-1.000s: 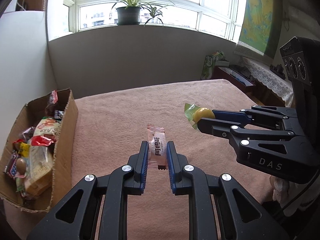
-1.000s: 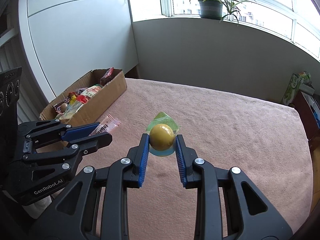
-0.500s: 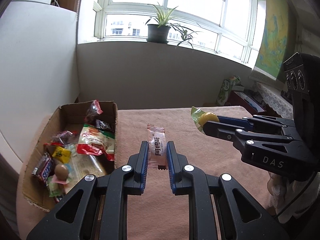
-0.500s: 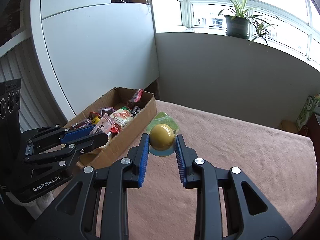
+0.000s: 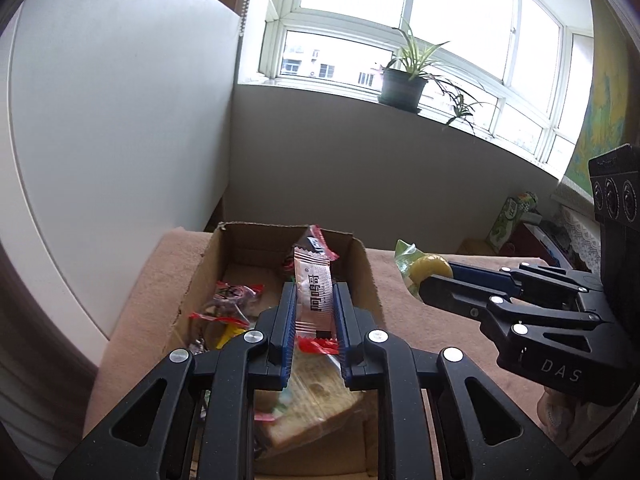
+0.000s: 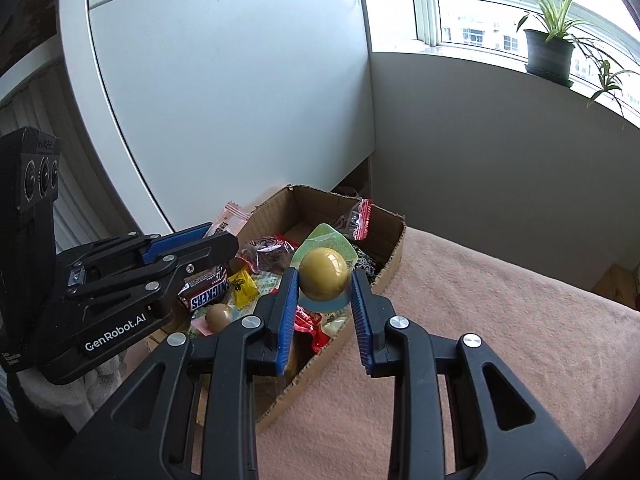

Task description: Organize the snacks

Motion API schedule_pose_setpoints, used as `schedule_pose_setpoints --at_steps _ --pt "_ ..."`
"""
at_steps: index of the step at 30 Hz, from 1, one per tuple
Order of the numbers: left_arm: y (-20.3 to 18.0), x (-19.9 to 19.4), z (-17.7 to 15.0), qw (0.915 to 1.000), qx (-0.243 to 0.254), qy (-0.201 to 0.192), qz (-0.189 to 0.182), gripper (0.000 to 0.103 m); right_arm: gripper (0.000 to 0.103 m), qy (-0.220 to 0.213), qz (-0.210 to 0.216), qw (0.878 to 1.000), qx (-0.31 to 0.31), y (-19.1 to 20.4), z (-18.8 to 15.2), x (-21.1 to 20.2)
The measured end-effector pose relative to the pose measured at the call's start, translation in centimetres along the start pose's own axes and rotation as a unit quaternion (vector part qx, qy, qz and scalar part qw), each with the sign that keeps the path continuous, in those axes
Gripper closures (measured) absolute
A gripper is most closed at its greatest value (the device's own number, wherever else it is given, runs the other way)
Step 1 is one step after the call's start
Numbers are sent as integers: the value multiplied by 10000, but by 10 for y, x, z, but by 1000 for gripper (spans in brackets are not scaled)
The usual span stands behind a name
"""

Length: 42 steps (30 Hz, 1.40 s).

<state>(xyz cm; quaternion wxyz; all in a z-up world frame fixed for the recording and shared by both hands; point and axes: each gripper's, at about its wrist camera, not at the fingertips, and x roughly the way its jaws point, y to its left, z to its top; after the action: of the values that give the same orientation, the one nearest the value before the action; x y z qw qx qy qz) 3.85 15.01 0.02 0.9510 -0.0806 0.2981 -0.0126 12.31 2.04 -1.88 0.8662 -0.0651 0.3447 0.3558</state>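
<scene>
1. Box (image 5: 362, 264) now right under both grippers; a second ago well off to the left with only pink tablecloth (image 6: 500, 320) below them. Means carry phase about done, drop next.
2. Left gripper (image 5: 314, 322) above the box middle, clamped on pink wafer packet (image 5: 314, 292), packet upright between the pads, top end toward the box far wall.
3. Right gripper (image 6: 325, 308) above the box right edge, closed on yellow jelly cup (image 6: 324, 274), green lid facing the box far wall. Cup sits over the box interior, gripper body partly over the cloth.
4. Both grippers pitched down and forward toward the box, side by side, right one just right of the left, not touching.
5. Box already holding Snickers bar (image 6: 208, 296), yellow candy (image 6: 242, 284), red packets, bread pack (image 5: 316, 404) at near end.
6. Judgement: release both over the box; right one probably needs slight shift left so cup clears the right wall.
</scene>
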Motion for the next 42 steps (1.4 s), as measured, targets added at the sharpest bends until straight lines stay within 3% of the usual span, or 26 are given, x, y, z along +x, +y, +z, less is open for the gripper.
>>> schedule_pose_setpoints --at_steps 7,17,20,22,28,30,33,35,37,40,42 --pt "26 32 10 9994 -166 238 176 87 76 285 126 9995 6 4 3 38" --pt "40 55 15 9982 -342 467 182 86 72 356 128 9993 -27 2 3 48" --pt "39 55 15 9981 -325 476 216 83 57 315 72 9995 -52 1 1 45" --pt "39 54 15 9981 -333 469 241 79 50 271 63 9996 -55 1 1 39" --pt "41 51 15 9979 -379 429 306 72 48 229 22 9997 -86 -2 -3 27" --pt "39 48 15 9980 -375 395 318 59 48 230 -3 9997 -89 -2 -6 23" --pt "35 42 15 9984 -329 333 331 55 47 228 -50 9997 -107 -1 -12 16" --pt "32 38 14 9986 -269 285 355 54 45 221 -68 9997 -98 -1 -16 12" --pt "29 33 12 9987 -261 229 374 48 33 176 -103 9997 -93 0 -20 4" --pt "24 26 8 9986 -169 178 460 47 33 128 -141 9998 -80 2 -27 -7" --pt "20 20 5 9986 -129 130 494 40 32 74 -204 9997 -73 3 -31 -16"
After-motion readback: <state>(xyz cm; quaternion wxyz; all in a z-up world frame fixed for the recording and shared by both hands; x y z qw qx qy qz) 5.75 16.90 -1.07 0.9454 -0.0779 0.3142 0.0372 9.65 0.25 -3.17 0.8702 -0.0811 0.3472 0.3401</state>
